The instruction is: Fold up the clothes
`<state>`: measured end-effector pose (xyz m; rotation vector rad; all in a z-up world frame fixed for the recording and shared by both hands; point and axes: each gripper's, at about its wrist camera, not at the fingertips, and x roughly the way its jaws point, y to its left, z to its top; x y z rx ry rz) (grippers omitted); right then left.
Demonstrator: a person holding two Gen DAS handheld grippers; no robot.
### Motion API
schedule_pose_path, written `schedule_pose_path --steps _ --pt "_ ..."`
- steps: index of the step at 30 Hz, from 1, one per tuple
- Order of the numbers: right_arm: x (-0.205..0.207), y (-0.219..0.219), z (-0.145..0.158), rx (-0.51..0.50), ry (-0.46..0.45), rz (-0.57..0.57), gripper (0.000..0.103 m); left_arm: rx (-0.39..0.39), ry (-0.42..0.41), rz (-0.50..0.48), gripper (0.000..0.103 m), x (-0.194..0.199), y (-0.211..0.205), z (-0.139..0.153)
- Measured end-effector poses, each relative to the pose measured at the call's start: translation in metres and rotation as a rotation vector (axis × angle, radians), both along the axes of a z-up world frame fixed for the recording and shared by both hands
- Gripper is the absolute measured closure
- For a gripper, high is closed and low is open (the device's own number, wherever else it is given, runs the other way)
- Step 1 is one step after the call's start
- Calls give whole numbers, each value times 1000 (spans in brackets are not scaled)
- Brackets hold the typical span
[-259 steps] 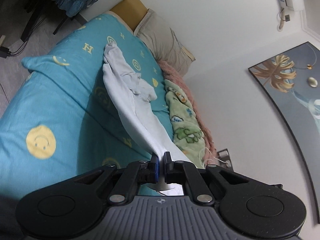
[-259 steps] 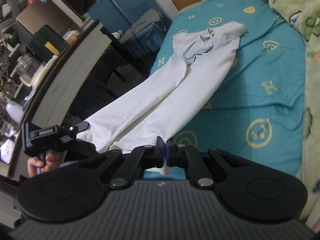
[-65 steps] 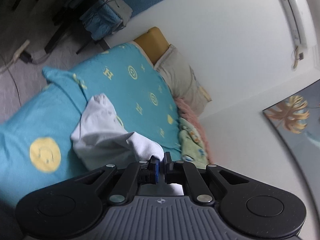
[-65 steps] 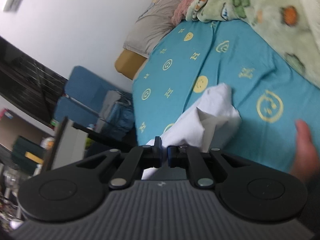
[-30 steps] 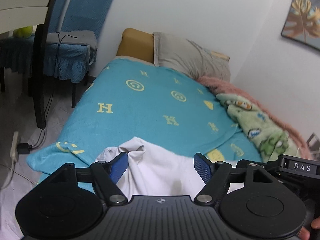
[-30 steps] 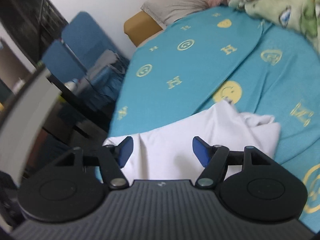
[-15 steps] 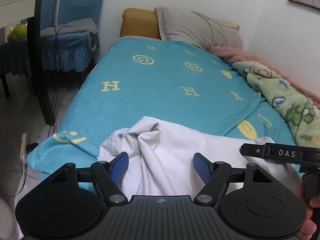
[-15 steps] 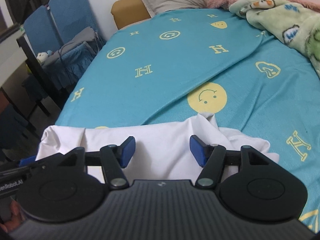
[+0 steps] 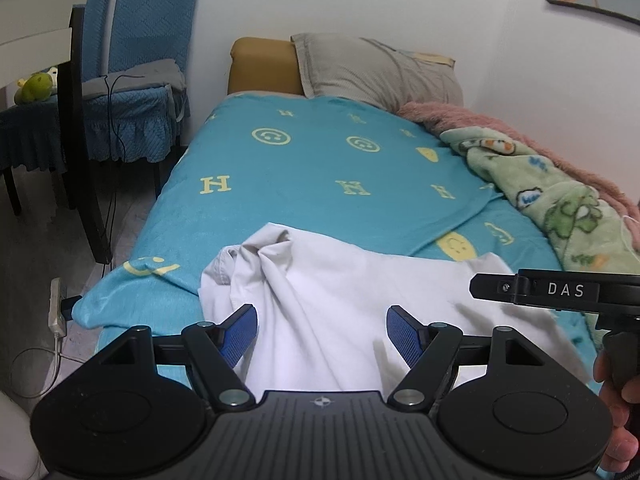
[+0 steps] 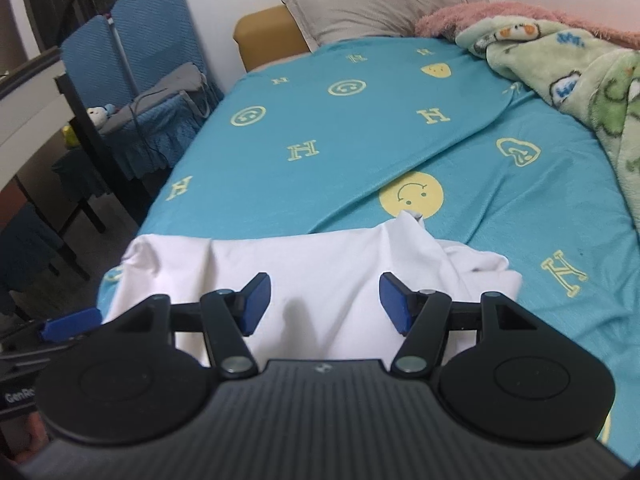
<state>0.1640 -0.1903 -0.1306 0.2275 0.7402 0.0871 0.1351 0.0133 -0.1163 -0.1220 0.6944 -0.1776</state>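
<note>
The white trousers (image 9: 332,300) are lying bunched and folded over at the near end of the bed (image 9: 304,184), on its blue cover; the left tool (image 9: 322,326) is hanging just above them, fingers spread wide, gripping nothing; the right tool (image 10: 322,300) is hovering over the same cloth, likewise spread and empty.

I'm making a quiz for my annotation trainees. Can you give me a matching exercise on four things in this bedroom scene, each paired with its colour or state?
Things:
1. left gripper
2. white garment
3. pillow
4. fleece blanket

States:
A. green, cartoon print
B. open, holding nothing
C. grey, at the head of the bed
D. folded over, rumpled, on the turquoise bedspread

Pairs: 1-B, 2-D, 3-C, 4-A
</note>
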Motion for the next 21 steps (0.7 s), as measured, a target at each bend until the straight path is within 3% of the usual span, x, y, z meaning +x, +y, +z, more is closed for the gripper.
schedule_pose_path --steps 5,11,16,21 --pt "-22 0 9 -19 13 -9 40 21 -2 -5 29 -22 -9 5" --pt "-35 -1 -7 -9 115 -58 41 49 31 10 29 -36 -11 -3" --pt "-37 6 -16 -54 144 -54 41 76 66 16 29 -34 -13 -13" --pt "-43 -8 -9 48 156 -130 40 53 98 31 29 -32 -9 -20"
